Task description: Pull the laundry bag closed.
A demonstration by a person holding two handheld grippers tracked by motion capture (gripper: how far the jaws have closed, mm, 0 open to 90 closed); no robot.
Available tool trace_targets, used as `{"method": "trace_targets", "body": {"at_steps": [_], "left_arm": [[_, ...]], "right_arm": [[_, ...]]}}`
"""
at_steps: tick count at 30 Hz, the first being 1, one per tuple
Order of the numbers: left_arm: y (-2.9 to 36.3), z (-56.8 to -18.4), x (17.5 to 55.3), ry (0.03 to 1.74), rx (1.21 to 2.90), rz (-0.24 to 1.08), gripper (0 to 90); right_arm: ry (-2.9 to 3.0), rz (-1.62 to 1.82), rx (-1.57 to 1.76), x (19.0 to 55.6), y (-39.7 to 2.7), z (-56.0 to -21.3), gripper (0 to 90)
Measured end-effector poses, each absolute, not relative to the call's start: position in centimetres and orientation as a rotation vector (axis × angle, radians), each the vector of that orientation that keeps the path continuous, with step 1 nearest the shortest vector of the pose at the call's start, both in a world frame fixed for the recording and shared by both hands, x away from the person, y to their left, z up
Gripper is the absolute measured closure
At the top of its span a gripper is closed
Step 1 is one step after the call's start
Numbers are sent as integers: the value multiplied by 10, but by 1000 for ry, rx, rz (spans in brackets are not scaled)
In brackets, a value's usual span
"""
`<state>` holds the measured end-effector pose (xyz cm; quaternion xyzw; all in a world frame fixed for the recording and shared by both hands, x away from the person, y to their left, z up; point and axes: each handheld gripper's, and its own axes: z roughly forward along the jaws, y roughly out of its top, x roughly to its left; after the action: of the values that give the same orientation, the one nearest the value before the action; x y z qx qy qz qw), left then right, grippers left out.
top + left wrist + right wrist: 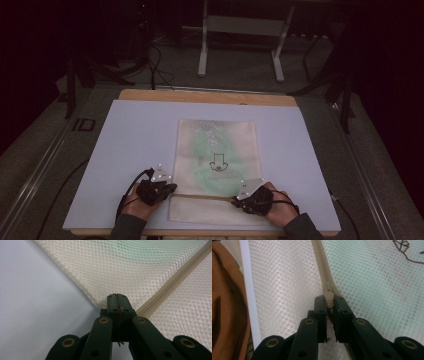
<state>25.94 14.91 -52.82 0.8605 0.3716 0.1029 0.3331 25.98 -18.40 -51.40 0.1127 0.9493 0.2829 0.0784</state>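
The left tongs [117,297] are pressed together on the left edge of a cream mesh pouch [216,165], just beside its zipper [172,281] end. The right tongs [329,301] pinch the zipper pull [328,293] between their jaws. The pouch lies flat on the pale tabletop [125,150], near its front edge, with something green inside. A hand [280,207] holds each tool.

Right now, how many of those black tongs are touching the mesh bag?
2. The left tongs pinch the cream mesh zip bag at its left edge by the zip's end; the right tongs grip the beige zip pull near its right side.
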Motion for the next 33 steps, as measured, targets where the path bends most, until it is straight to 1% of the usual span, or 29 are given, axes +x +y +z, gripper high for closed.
{"method": "trace_targets", "body": {"at_steps": [33], "left_arm": [[149,-528,259,971,2246,272,897]], "right_arm": [[2831,836,389,258,-207,-513,827]]}}
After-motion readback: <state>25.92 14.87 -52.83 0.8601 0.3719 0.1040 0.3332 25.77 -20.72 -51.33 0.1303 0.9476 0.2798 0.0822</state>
